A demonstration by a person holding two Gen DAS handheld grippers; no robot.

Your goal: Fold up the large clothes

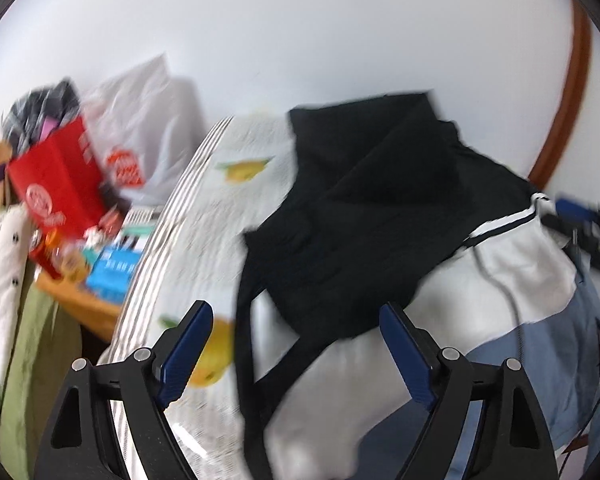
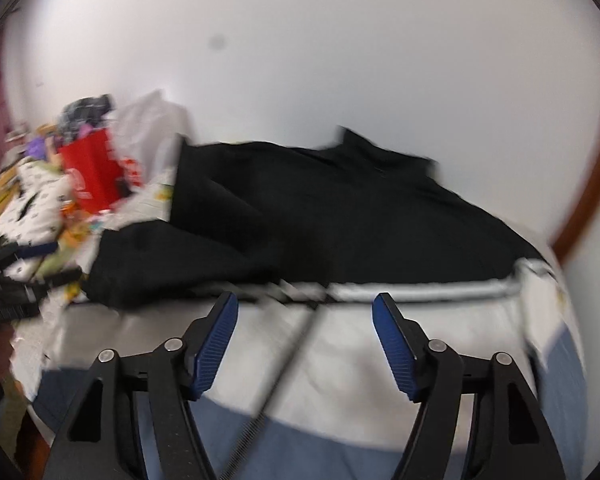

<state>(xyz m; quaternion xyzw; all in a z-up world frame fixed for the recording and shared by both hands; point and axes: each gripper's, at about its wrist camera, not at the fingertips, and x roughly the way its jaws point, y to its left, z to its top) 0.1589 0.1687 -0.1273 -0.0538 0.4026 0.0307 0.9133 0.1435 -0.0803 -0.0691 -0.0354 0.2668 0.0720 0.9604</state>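
Note:
A large colour-block garment lies spread on the bed, black (image 1: pixel 380 208) at the top, white (image 1: pixel 480 280) in the middle and blue (image 1: pixel 540 344) at the hem. Its black part is folded over on itself. My left gripper (image 1: pixel 296 312) hangs open just above the near black edge, with nothing between its blue pads (image 1: pixel 188 352). In the right wrist view the same garment (image 2: pixel 340 220) fills the bed, with a zipper line (image 2: pixel 284 368) running down the white band. My right gripper (image 2: pixel 305 300) is open over that white band, holding nothing. Both views are blurred.
The bedsheet (image 1: pixel 228 208) is white with lemon prints and a striped edge. At the left stand a red paper bag (image 1: pixel 56 184), a white plastic bag (image 1: pixel 148 128) and a wooden side table (image 1: pixel 96 308) with boxes. A white wall and a brown door frame (image 1: pixel 572 100) lie behind.

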